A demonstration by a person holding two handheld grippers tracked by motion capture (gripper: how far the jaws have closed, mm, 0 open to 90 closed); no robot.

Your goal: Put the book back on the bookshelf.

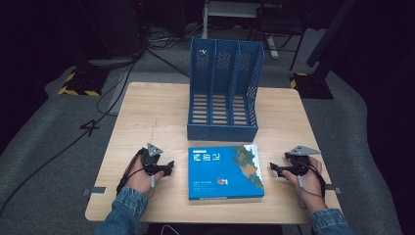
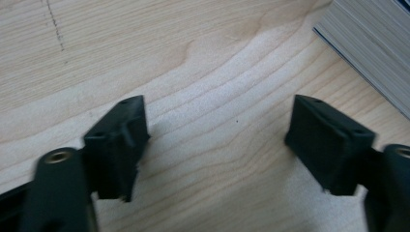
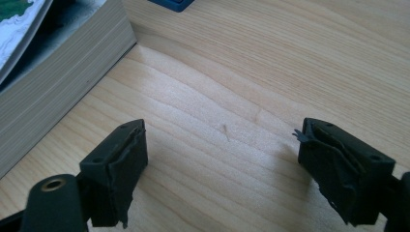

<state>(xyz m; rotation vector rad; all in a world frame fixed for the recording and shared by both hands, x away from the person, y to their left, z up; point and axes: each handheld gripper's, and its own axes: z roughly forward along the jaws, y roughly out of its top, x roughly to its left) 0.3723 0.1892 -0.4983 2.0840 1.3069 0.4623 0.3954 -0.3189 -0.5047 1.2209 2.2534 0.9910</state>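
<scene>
You sit at a light wooden table in a dark room. At its far middle stands a blue file rack with three upright slots that open toward you and perforated walls, all three empty. Just in front of the rack, nearly touching its base, a thick book lies flat with its cover up.

The book sits between your two hands. Your left gripper rests on the table to the book's left, pointing right toward it. Your right gripper rests to the book's right, pointing left toward it. Both are just beside the book without touching it, and neither is clearly nearer. The book's slightly longer side appears to run left to right, so each gripper faces one of its short edges. In the left gripper view the stacked page edges of the book lie ahead and to the right of the jaws; in the right gripper view the page block lies ahead and to the left.

Both grippers are spread wide and hold nothing, with bare wood showing between their black jaws.

The book's cover is bright blue with white lettering on the left half and a green, brown and white map-like picture on the right half; its page block is pale grey and deep
</scene>
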